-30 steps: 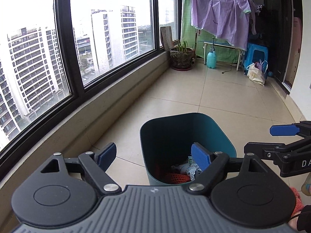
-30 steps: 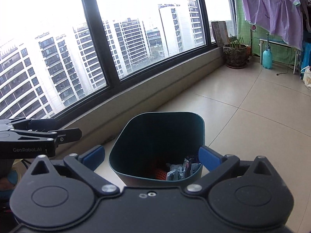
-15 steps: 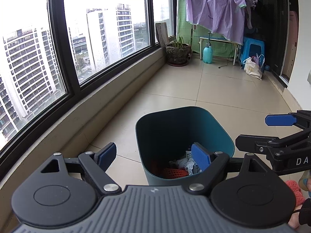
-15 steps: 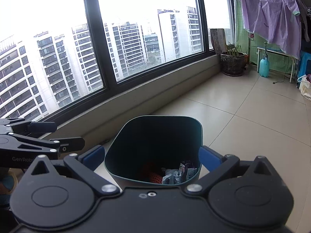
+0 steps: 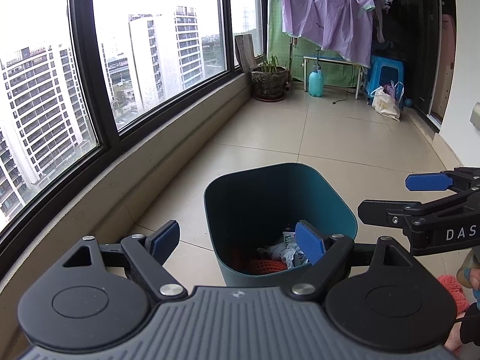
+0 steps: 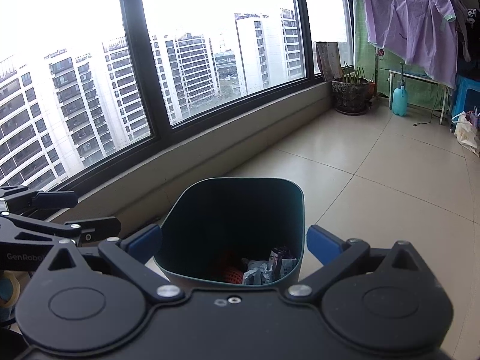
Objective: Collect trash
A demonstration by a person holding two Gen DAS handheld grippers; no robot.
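Observation:
A dark teal trash bin (image 5: 330, 198) stands on the tiled floor, also in the right wrist view (image 6: 297, 210). Inside lie crumpled wrappers (image 5: 285, 250) and an orange mesh piece (image 5: 267, 267); the right wrist view shows the wrappers (image 6: 264, 268) and the mesh (image 6: 232, 274) too. My left gripper (image 5: 237, 241) is open and empty above the bin's near rim. My right gripper (image 6: 234, 241) is open and empty, its fingers on either side of the bin. Each gripper shows side-on in the other's view, the right (image 5: 420, 198) and the left (image 6: 75, 213).
A low wall under large windows (image 5: 120, 180) runs along the left. At the far end stand a potted plant (image 5: 268, 82), a blue spray bottle (image 5: 316, 82), a blue stool (image 5: 387, 73), a white bag (image 5: 385, 106) and a hanging purple garment (image 5: 327, 15).
Both grippers have tilted and risen slightly, so the bin sits lower in view and more of the far balcony shows. Both stay open and empty.

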